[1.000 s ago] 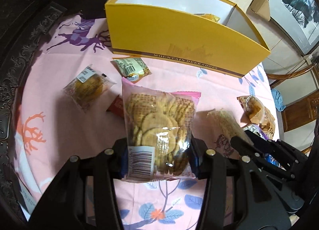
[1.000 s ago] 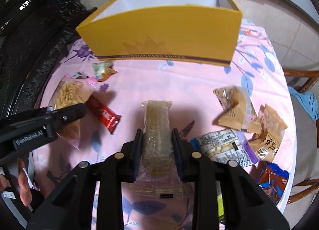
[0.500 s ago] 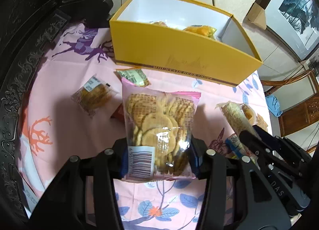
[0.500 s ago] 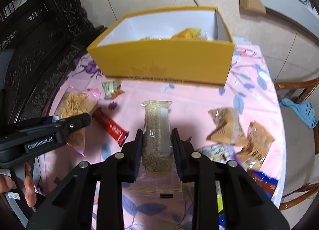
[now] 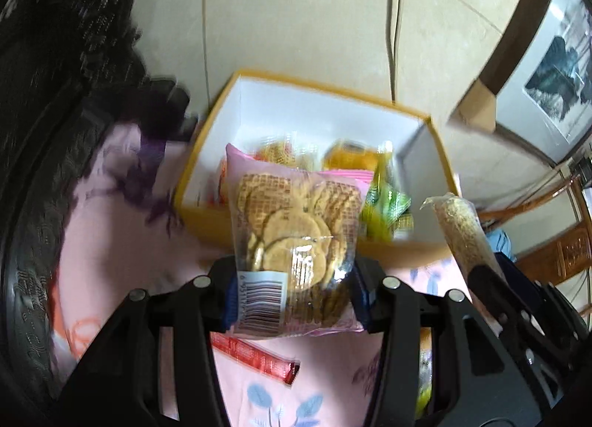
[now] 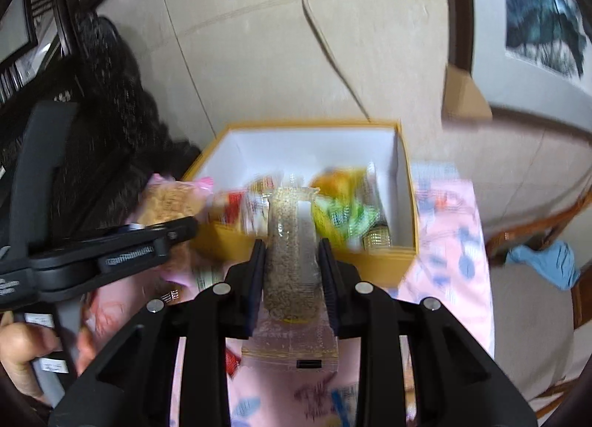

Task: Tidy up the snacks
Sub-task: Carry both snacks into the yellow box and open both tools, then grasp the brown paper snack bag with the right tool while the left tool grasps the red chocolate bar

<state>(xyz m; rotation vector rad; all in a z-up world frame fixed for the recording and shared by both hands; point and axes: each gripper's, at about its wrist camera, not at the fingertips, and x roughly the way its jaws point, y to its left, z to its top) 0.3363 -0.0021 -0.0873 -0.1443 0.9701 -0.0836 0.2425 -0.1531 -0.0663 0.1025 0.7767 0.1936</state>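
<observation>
Landmark: open yellow cardboard box [image 5: 207,220] with smooth white inner walls, standing on the pink flower-printed tablecloth [image 5: 111,242]; its straight rim is blurred in both views.
Box contents: crinkled orange, red and green snack wrappers [image 6: 344,212] lie along the near wall and right end; the white floor toward the far wall is bare.
Left gripper [image 5: 292,290]: black plastic jaws clamped on the lower part of a clear, pink-edged bag of round waffle-patterned biscuits [image 5: 296,227], whose top reaches over the box's near wall.
Right gripper [image 6: 292,271]: jaws pressed on both sides of a long clear packet holding a grainy tan bar [image 6: 292,253], its upper end at the box's near rim, middle of the box.
Spacing: seen from the right wrist, the left gripper [image 6: 148,242] is beside the box's left corner, apart from the right one.
Tablecloth nearer than the box: a glossy red bar wrapper [image 5: 255,356] lies flat below the biscuit bag.
Behind the box: beige tiled wall [image 6: 259,57].
</observation>
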